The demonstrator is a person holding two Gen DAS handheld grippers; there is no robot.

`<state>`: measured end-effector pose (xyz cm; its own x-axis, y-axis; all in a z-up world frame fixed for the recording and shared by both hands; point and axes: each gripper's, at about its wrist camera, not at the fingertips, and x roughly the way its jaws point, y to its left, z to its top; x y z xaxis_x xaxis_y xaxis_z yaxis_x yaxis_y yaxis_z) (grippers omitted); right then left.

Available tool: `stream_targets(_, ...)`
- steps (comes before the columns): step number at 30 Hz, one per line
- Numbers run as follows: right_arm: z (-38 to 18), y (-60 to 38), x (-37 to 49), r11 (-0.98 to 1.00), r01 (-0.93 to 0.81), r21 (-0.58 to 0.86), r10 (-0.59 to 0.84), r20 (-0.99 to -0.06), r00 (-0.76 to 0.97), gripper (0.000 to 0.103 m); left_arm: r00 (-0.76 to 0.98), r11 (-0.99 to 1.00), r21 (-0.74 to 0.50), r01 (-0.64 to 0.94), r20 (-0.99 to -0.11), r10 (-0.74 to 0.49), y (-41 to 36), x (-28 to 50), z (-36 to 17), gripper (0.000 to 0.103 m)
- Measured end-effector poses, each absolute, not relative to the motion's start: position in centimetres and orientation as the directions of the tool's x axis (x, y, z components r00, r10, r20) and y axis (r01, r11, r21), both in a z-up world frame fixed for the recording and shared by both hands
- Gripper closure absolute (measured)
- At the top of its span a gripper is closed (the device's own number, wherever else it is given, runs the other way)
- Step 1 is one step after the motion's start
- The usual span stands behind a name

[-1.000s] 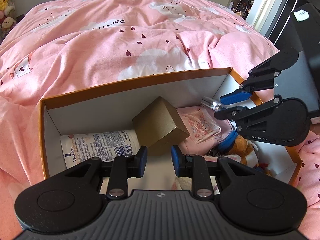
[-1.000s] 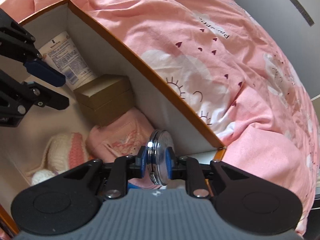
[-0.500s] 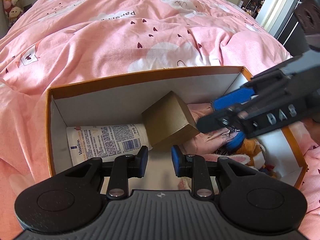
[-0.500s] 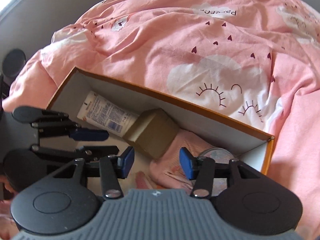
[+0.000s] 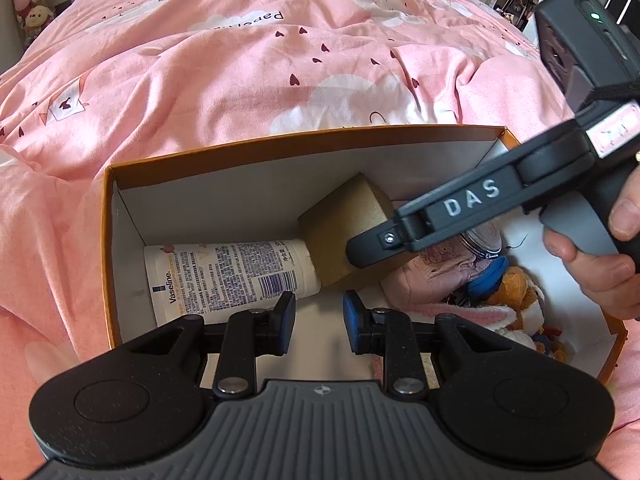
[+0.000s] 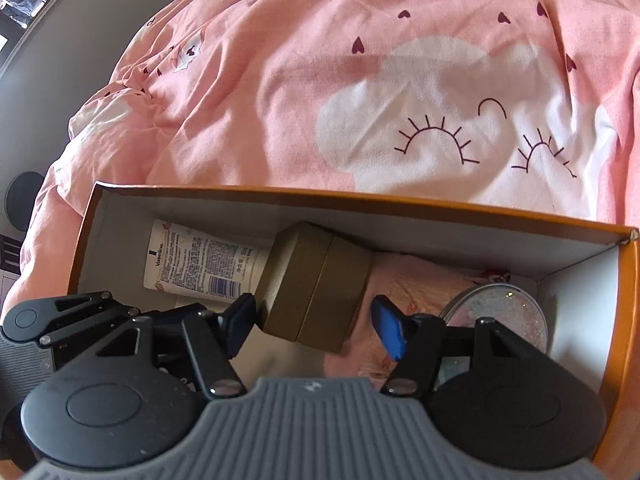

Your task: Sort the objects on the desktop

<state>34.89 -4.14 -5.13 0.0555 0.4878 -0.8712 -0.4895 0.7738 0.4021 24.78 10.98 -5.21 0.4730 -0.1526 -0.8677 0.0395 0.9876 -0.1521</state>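
Note:
An orange box (image 5: 280, 146) with white walls lies on the bed. Inside are a Vaseline tube (image 5: 224, 272), a tilted brown cardboard box (image 6: 316, 284), a pink pouch (image 5: 432, 276) and a round silver tin (image 6: 500, 316) in the right corner. My right gripper (image 6: 314, 326) is open and straddles the brown box; its right pad stands clear of the box. In the left wrist view the right gripper's finger (image 5: 372, 244) covers part of the brown box and the tin. My left gripper (image 5: 319, 320) hangs open over the box floor, with nothing between its fingers.
A pink duvet (image 5: 240, 60) with hearts and clouds surrounds the box. Plush toys (image 5: 516, 288) fill the box's near right end. A person's hand (image 5: 596, 256) holds the right gripper's handle. More soft toys (image 5: 32, 0) stand at the far left of the room.
The right gripper let go of the round tin, which now lies in the box's right corner. It rolled level and moved left over the brown box. The left gripper barely moved.

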Motion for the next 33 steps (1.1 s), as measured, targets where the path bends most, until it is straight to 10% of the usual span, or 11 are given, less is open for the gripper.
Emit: stream_targets(33, 0.9, -14.7, 33.5, 0.860, -0.404, 0.311, 0.439, -0.855, 0.276, 0.054, 0.506, 0.959, -0.239, 0.153, -0.814, -0.284, 5.7, 26.4, -4.5, 0.078)
